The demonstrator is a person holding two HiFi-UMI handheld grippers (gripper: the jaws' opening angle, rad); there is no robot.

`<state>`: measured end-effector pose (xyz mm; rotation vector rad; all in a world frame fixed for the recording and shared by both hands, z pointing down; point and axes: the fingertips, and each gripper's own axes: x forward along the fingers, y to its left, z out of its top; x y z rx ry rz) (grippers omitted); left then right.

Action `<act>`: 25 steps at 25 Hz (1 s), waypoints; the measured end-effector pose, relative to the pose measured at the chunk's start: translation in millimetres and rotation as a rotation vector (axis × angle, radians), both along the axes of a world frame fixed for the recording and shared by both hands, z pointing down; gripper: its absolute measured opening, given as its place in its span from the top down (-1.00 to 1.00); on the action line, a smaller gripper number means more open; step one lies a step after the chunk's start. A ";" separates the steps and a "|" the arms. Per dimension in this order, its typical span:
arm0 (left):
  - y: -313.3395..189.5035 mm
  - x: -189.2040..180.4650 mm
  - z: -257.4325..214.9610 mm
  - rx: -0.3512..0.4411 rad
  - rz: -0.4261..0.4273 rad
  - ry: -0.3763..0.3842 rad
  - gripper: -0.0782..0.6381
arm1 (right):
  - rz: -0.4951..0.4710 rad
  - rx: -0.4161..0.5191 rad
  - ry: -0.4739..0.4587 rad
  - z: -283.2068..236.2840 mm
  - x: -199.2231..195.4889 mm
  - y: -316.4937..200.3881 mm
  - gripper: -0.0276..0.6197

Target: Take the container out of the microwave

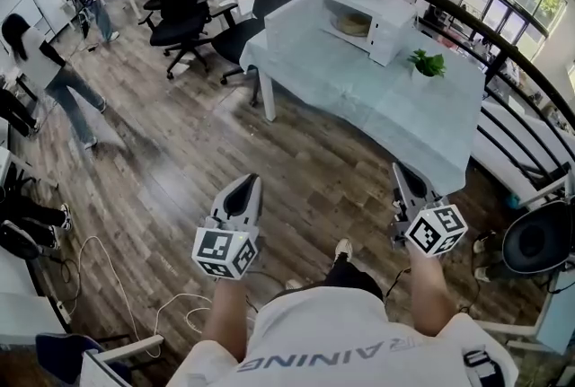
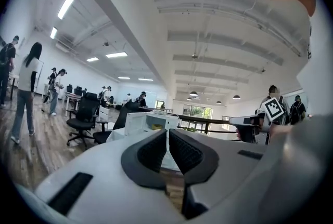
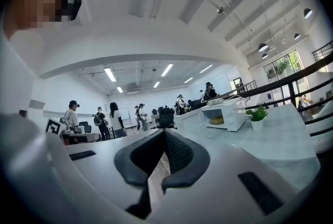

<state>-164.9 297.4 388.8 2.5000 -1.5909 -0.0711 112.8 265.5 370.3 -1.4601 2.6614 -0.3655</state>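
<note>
- Two closed, empty grippers: left gripper (image 1: 245, 185) and right gripper (image 1: 402, 171), both well apart from the microwave (image 1: 384, 33).
- Yellow container (image 1: 354, 23) sits inside the microwave.

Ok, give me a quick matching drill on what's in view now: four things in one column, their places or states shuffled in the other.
1 container
2 potted plant
3 left gripper
4 black office chair

a on the wood floor
b fingers together, nothing between them
c inside the microwave
d on the table

Pairs: 1-c; 2-d; 3-b; 4-a.
</note>
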 end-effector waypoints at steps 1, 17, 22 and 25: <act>-3.6 1.0 0.5 -0.002 0.002 -0.002 0.66 | -0.008 0.001 0.001 -0.2 -2.6 -4.0 0.85; -111.6 70.0 1.0 -0.040 0.019 0.000 0.66 | -0.066 -0.064 -0.005 19.2 52.3 -115.7 0.85; -149.4 113.7 -2.9 -0.043 0.034 -0.023 0.66 | -0.088 -0.094 -0.031 29.6 86.8 -158.3 0.85; -168.3 132.6 -2.0 -0.052 0.025 -0.044 0.66 | -0.135 -0.115 -0.031 39.8 99.1 -178.2 0.85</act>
